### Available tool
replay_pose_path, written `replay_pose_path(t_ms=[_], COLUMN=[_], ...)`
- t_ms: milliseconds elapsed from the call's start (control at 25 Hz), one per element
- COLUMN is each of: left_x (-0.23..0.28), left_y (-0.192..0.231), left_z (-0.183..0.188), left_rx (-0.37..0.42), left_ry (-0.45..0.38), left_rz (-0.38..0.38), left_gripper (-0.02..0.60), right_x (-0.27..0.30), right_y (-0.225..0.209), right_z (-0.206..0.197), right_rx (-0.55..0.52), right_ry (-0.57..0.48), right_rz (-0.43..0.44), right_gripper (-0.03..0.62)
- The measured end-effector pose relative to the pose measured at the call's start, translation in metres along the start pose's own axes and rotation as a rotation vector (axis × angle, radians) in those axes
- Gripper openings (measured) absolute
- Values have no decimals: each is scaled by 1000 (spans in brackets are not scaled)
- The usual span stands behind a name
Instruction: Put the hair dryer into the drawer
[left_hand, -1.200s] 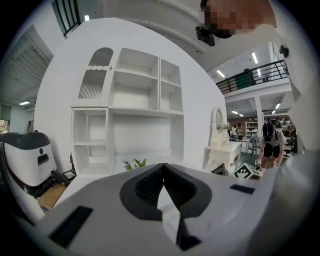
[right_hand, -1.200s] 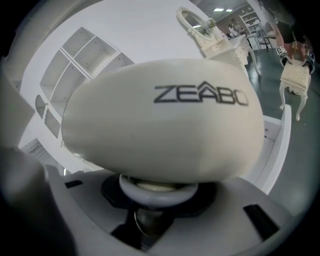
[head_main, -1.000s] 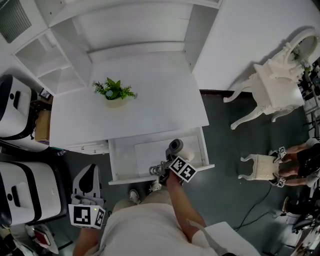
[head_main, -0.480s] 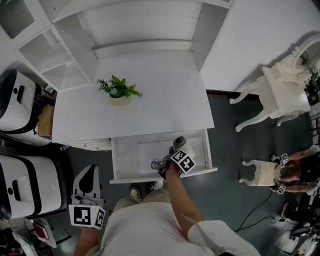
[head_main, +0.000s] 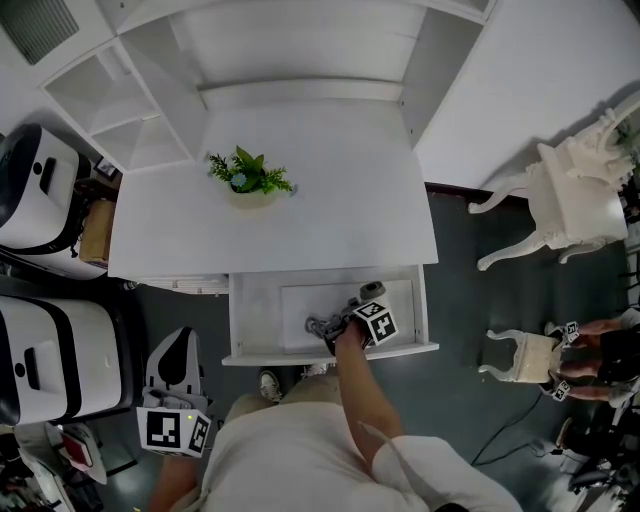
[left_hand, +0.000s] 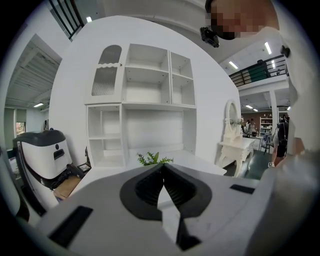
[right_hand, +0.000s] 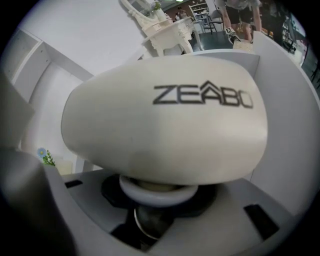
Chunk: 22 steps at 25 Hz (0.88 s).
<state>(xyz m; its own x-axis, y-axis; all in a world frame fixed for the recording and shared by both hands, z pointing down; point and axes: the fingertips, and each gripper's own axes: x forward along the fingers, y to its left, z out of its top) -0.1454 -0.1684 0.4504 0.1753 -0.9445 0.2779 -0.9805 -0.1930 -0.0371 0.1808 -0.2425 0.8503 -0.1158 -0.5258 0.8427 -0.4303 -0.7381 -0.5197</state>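
The cream hair dryer (right_hand: 165, 125), printed ZEABO, fills the right gripper view, and my right gripper (right_hand: 159, 210) is shut on the part just under its body. In the head view the right gripper (head_main: 358, 314) reaches down into the open white drawer (head_main: 290, 305), with the dryer's grey nozzle (head_main: 371, 292) showing beside the marker cube and grey parts trailing to the left. My left gripper (head_main: 176, 385) hangs low at the left, away from the drawer. Its pads (left_hand: 150, 187) meet with nothing between them.
A white desk (head_main: 320, 225) with a small potted plant (head_main: 250, 178) stands above the drawer, shelves behind it. Two white-and-black machines (head_main: 45, 355) stand on the left. A white chair (head_main: 580, 180) and stool (head_main: 525, 358) are on the right, near a person's legs (head_main: 610, 350).
My right gripper has sunk with the hair dryer from above the drawer's front edge down into the drawer. The left gripper has stayed put.
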Motion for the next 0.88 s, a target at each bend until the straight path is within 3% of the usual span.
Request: replay_pose_path(t_ms=[240, 880], left_x=[0, -7], left_y=[2, 13], left_z=[-1, -5], left_rx=[-14, -42], left_ry=[0, -12], left_rz=[10, 39], left_gripper=[17, 17], right_x=[7, 10], right_y=[-17, -13], right_z=[-6, -10], right_rx=[17, -49], right_ry=[23, 75], right_rz=[-74, -143], right_gripper=[175, 197])
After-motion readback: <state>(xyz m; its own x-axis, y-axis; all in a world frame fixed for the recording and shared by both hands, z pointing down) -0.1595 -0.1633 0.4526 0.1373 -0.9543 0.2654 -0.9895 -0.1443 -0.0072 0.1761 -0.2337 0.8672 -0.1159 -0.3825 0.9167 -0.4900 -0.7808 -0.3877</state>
